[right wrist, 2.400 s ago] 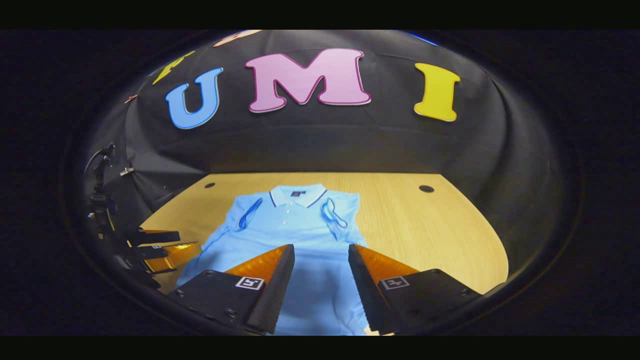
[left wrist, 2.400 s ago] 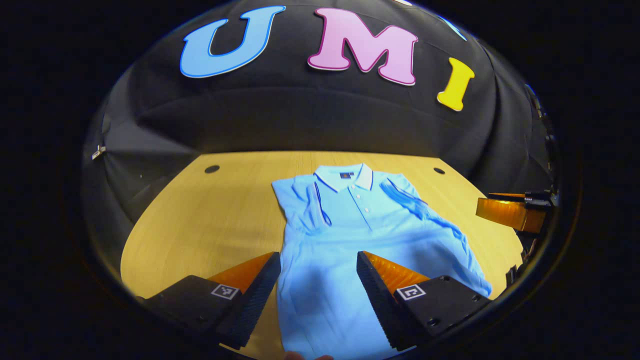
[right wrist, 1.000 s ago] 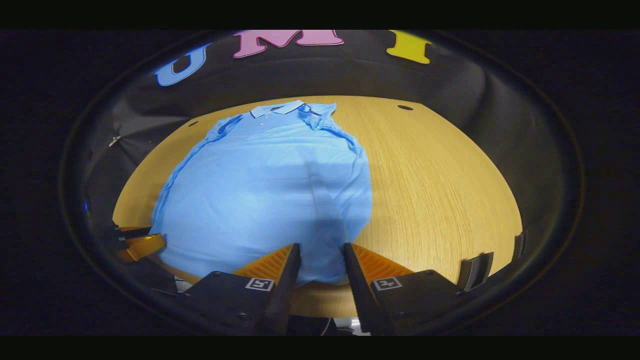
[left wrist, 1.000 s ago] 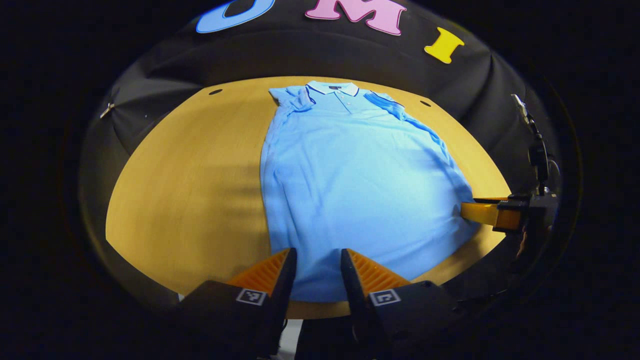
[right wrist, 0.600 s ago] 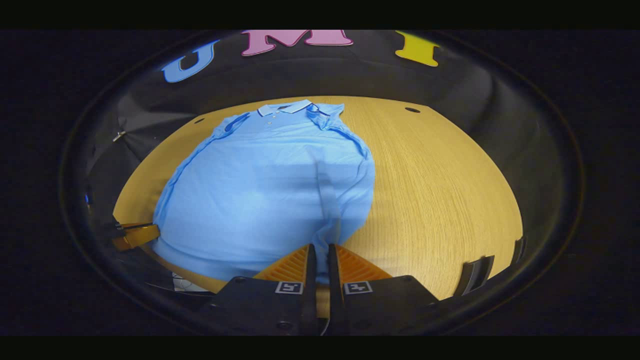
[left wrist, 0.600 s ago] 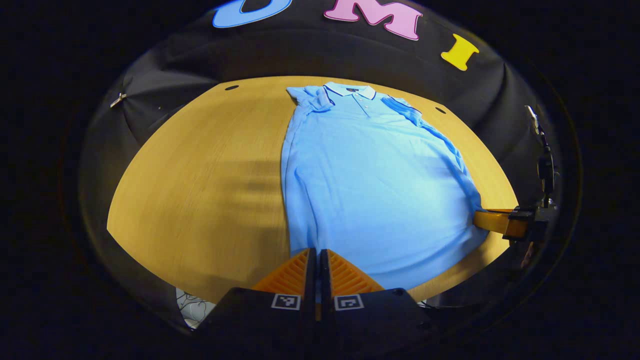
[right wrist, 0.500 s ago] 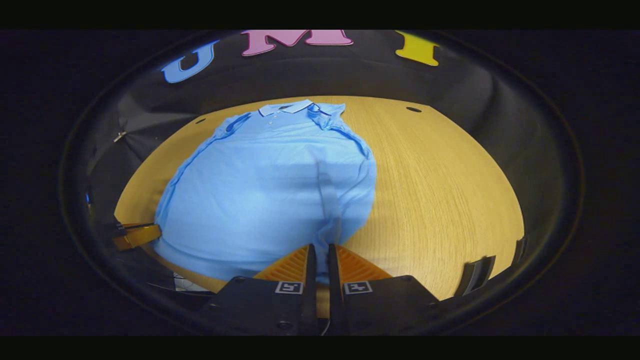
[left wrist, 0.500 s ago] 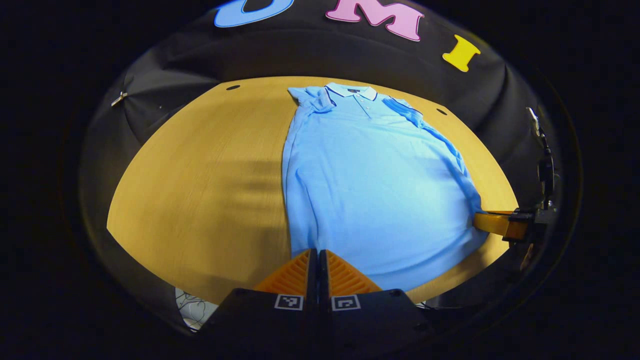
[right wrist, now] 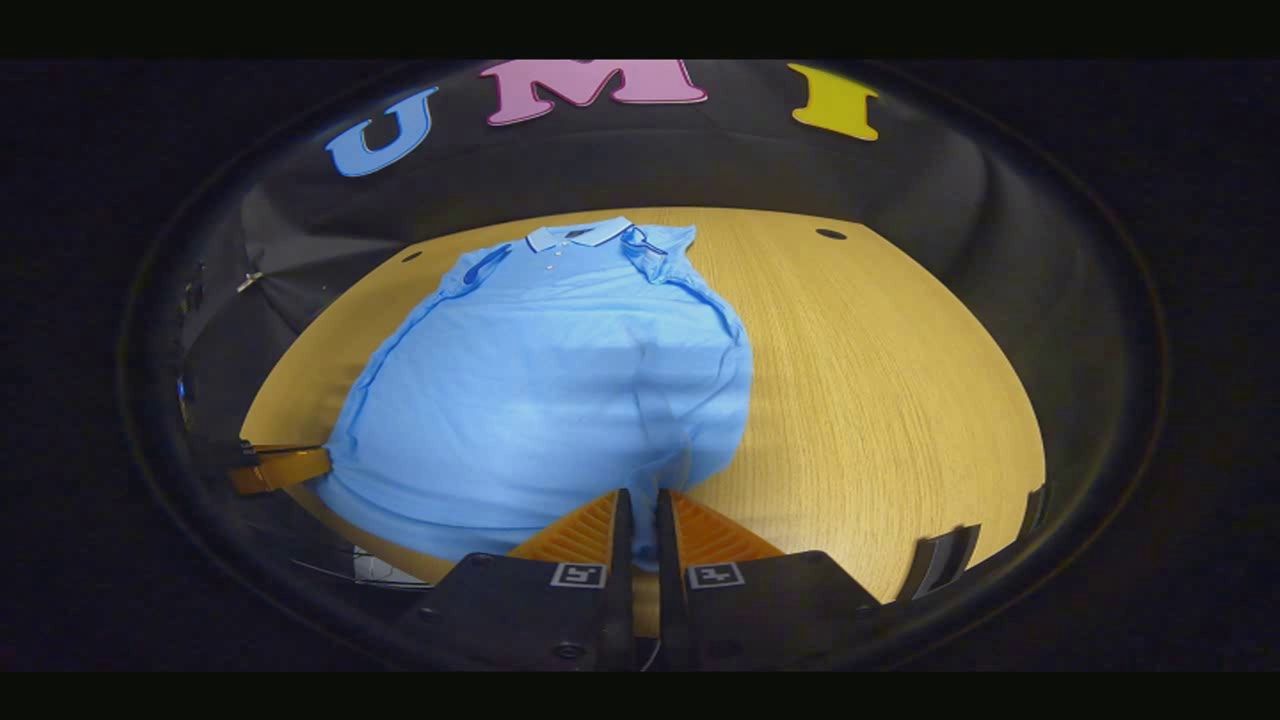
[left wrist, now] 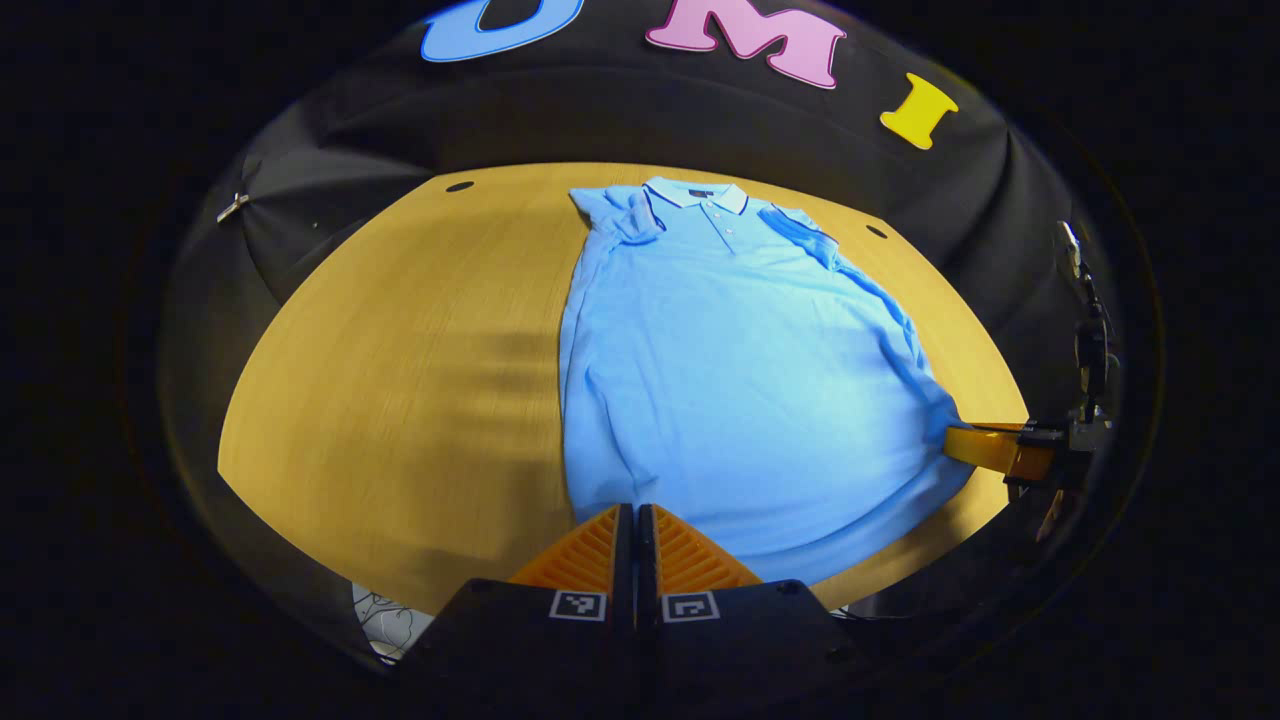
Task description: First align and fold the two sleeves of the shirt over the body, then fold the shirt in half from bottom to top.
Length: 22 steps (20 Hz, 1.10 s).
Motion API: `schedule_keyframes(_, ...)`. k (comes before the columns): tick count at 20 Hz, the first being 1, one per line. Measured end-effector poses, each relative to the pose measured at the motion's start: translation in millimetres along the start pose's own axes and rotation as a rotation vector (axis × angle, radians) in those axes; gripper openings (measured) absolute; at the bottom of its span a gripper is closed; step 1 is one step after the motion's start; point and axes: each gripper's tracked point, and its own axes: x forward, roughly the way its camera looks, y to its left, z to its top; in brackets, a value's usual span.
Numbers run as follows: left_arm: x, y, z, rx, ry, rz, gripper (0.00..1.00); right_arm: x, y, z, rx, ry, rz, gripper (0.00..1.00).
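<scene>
— Shirt (left wrist: 740, 370) position?
— It lies flat on the wooden surface (left wrist: 400, 380), collar toward the far edge, both sleeves folded onto the body, hem at the near edge.
— And each tool?
— The left tool (left wrist: 636, 520) is clamped on the hem's left corner; the right tool (right wrist: 640, 505) is clamped on the right corner.

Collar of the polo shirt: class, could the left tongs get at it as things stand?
Probably not yet: the left tongs are shut on the polo shirt's near hem, and the collar lies at the far end, nothing lying across it.
</scene>
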Motion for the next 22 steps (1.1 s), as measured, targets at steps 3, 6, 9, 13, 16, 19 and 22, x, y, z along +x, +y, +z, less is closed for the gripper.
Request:
schedule_keyframes(3, -6.8, 0.7, 27.5, -0.008, -0.04, 0.001, 0.06, -3.1, -0.6, 19.3, 0.0, -0.041, -0.002, 0.15)
schedule_keyframes(6, -10.7, 4.4, 58.1, -0.013, -0.081, 0.009, 0.06, -4.8, -1.5, 44.3, 0.007, -0.079, -0.001, 0.15)
schedule_keyframes(9, -7.0, 10.1, 69.3, -0.014, -0.083, 0.021, 0.06, -1.9, 0.0, 59.6, 0.003, -0.096, 0.005, 0.15)
schedule_keyframes(13, -7.8, 9.7, 55.9, -0.046, -0.052, 0.016, 0.06, -1.3, 5.2, 67.4, 0.009, -0.108, 0.013, 0.15)
schedule_keyframes(16, -6.9, 2.5, 53.8, -0.039, -0.044, 0.009, 0.06, -1.1, 10.9, 80.1, 0.004, -0.123, 0.024, 0.14)
schedule_keyframes(19, -2.5, 3.4, 19.8, -0.037, 0.024, 0.017, 0.06, 3.2, 12.3, 81.5, -0.003, -0.118, 0.025, 0.15)
schedule_keyframes(22, -0.3, -6.2, -11.1, -0.015, 0.089, -0.005, 0.06, 4.5, 13.8, 76.5, -0.017, -0.108, 0.026, 0.15)
